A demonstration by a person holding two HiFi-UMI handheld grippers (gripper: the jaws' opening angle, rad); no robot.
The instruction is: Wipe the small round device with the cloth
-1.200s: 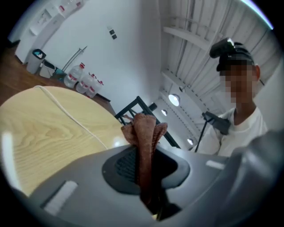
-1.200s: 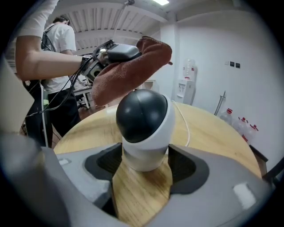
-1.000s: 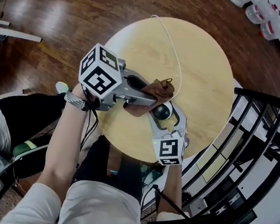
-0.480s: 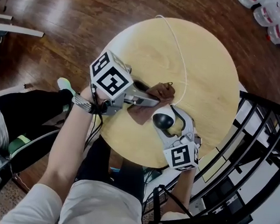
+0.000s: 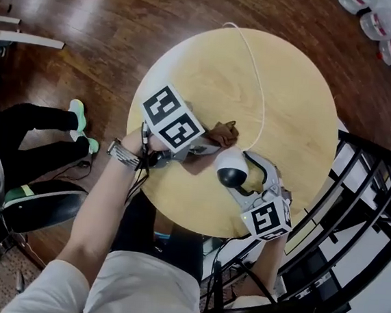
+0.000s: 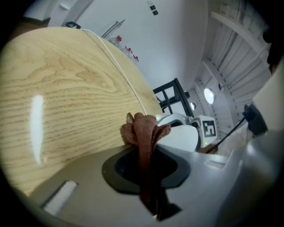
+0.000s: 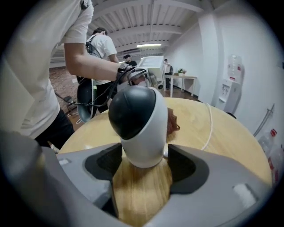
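We log the left gripper [image 6: 146, 170] clamped on the brown cloth [image 6: 144, 133], whose bunched end sticks out past its jaws. The right gripper [image 7: 143, 163] is closed on the small round device [image 7: 135, 119], which stands upright on the tabletop [image 5: 291, 93]. The cloth lies just beside the device; we cannot confirm contact. A white cable [image 5: 258, 76] crosses the tabletop.

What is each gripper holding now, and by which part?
Left gripper: brown cloth, by a bunched fold. Right gripper: small round device, by its white lower sides.
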